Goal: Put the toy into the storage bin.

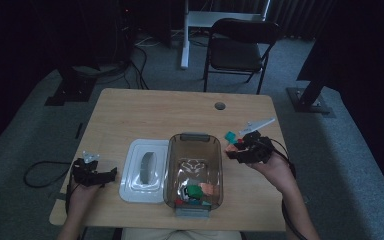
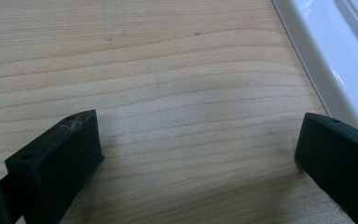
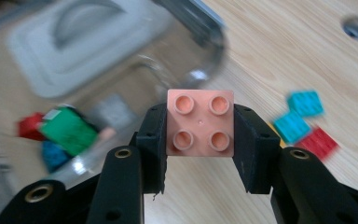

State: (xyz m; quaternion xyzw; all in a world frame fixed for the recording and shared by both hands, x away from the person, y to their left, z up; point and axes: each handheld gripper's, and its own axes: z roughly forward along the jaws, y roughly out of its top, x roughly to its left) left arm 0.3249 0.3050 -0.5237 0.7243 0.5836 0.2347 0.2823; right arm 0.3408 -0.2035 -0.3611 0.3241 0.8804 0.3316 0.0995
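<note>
No text, label, brand, number or sign can be read anywhere here.

Both matte black plastic tongs, left tongs (image 1: 111,173) and right tongs (image 3: 200,154), have blocky square-ended jaws, brass-ringed screw holes, a grey three-cornered plate at twelve o'clock and trailing black cables.

A pink four-stud brick (image 3: 200,122) sits studs-up, level, clamped on two sides between the right gripper's (image 3: 200,140) black jaws, above the wooden table (image 3: 279,56).
</note>
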